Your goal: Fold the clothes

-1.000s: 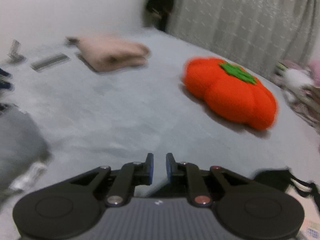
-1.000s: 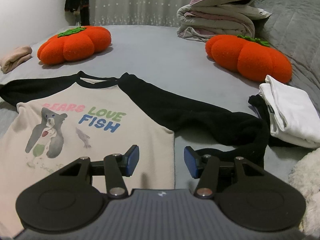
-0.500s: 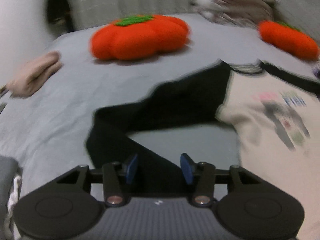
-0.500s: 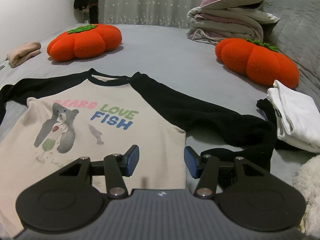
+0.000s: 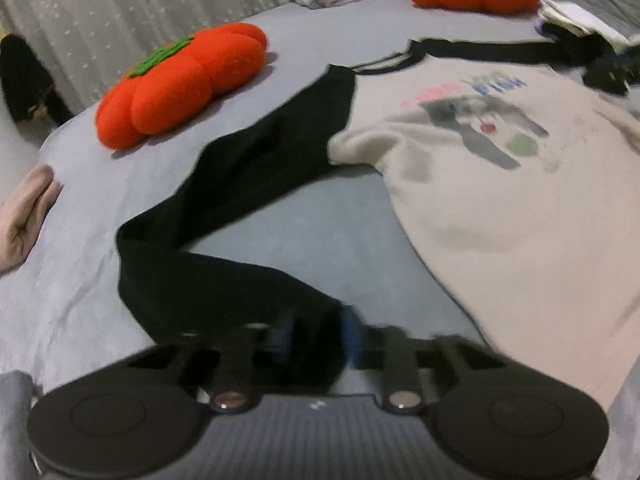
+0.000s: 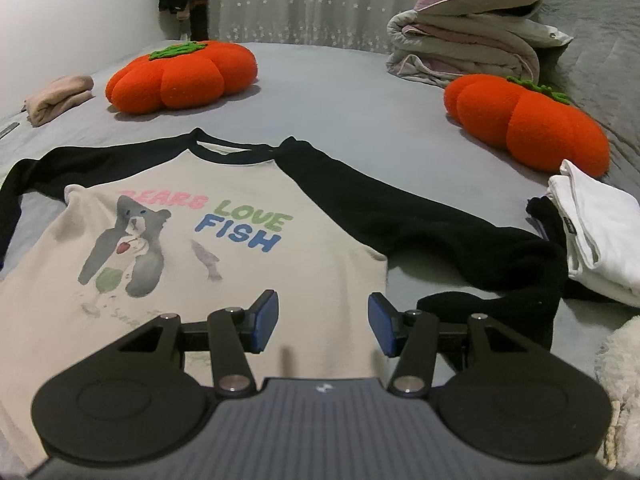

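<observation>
The left gripper (image 5: 316,332) is closing on the black cuff of the shirt's left sleeve (image 5: 224,216), which runs away toward the bed's (image 5: 72,300) far edge, while the right gripper (image 6: 322,320) hangs half-open over the hem.

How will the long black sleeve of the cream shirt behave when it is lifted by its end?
The long black sleeve will probably hang limp, since it already lies bent on the grey bed sheet. It looks like thick, soft fabric, so it should likely not slip easily. The cream shirt body may drag along after it.
</observation>
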A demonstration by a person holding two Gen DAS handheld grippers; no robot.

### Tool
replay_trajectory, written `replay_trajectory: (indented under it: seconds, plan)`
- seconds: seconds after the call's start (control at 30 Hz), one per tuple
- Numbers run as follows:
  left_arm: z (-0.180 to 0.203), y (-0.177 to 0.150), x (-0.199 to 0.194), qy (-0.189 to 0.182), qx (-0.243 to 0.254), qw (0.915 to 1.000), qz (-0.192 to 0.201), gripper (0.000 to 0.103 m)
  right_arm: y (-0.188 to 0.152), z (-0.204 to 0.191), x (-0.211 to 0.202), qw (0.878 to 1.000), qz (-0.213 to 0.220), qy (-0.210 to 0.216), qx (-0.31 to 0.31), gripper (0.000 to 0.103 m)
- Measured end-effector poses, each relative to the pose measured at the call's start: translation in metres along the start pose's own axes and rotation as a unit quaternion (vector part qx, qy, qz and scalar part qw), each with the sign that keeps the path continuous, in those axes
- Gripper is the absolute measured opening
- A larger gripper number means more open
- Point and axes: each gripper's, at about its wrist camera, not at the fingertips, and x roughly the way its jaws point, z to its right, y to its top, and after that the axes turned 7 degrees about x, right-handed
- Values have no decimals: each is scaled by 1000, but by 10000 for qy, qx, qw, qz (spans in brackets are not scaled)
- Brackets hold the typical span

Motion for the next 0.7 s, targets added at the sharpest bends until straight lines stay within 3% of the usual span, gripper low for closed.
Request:
replay_trajectory:
  seconds: [0.07, 0.13, 0.2, 0.33, 0.47, 0.57, 0.63, 0.7]
  plan:
    - [-4, 0, -4, 125, -139, 9998, 66, 5, 0, 0, 0, 10000, -5, 10, 3, 54]
    - [-8, 0, -8, 253, -282, 9992, 133, 5, 0, 0, 1, 10000, -17, 12, 7, 54]
    - [-22, 2, -14, 610, -640, 9957, 290, 5, 0, -1, 1, 10000, -29, 10, 10, 54]
    - [-59, -5, -33, 1251, -1587, 9763, 773, 5, 0, -2, 1, 10000, -40, 17, -4, 54]
    - [-94, -17, -48, 1716, -2497, 9481, 970, 5, -3, -2, 4, 9999, -131, -42, -2, 54]
    - [-120, -24, -59, 2127, -3058, 9214, 1105, 5, -4, -2, 6, 9998, -178, -39, 8, 54]
    - [-142, -31, -68, 2314, -3604, 8946, 1274, 5, -5, -3, 7, 9998, -205, -28, 1, 54]
    - [-166, -42, -74, 2416, -4240, 8613, 1418, 5, -7, -6, 9, 9997, -241, -31, -31, 54]
